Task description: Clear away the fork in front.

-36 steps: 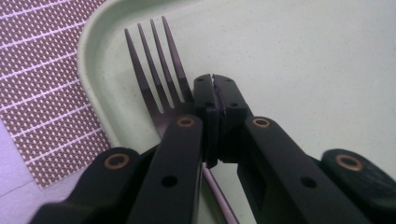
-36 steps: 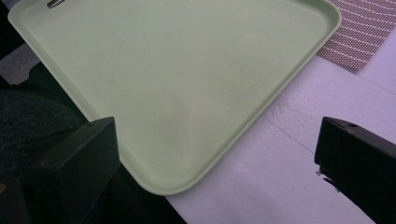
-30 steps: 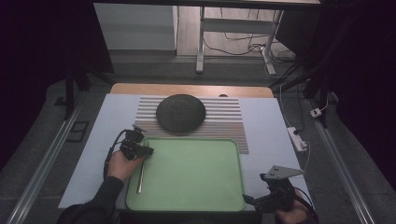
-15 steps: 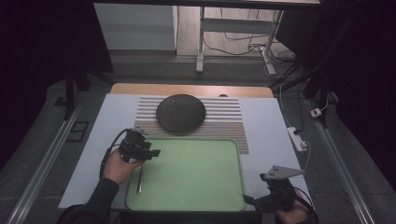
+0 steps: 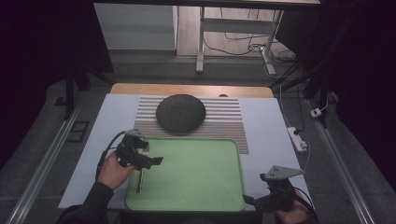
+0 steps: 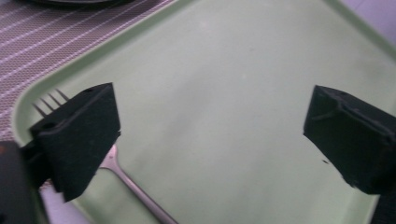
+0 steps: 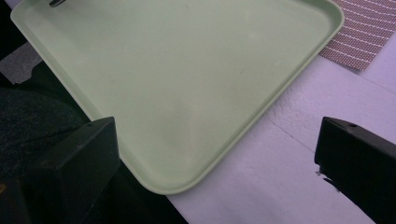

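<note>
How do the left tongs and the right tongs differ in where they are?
The left tongs hang over the green tray, beside the fork; the right tongs sit at the tray's near right corner, partly over the white table. Both are open and hold nothing.

I am looking down on what reads as a lab or test room, dim and bare. The work table sits between two metal floor rails. Beyond the table, cables lie loose on the floor around a metal frame leg, beside a pale cabinet. To the table's right a power strip lies on the floor with its lead.
</note>
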A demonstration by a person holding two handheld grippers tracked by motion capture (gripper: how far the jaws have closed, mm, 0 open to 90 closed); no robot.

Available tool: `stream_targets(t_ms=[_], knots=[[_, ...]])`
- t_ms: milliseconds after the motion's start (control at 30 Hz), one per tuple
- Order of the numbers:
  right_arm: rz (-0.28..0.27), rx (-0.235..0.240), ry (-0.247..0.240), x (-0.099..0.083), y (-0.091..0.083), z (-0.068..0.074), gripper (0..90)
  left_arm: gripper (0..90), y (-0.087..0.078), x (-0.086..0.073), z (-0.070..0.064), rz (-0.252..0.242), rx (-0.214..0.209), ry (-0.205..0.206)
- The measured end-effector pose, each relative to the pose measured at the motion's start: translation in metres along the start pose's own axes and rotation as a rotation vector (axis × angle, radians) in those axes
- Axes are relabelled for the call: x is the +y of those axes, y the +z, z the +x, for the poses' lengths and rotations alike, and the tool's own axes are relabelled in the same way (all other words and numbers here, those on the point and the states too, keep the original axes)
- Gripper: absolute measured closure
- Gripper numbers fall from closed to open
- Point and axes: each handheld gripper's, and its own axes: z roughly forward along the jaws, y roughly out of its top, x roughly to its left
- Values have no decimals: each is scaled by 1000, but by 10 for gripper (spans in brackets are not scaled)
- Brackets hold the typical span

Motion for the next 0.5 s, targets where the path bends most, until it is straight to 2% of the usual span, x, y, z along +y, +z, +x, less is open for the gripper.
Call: stream_targets(t_ms=[100,200,500], knots=[[0,0,0,0,0,0,0,6,-2,-5,0,-6,-8,-5],[2,-1,0,0,0,0,0,0,-7,-12,-2,-11,3,11],[6,-4,-1,0,0,1,0,0,-34,-41,-4,-74,-7,-30]])
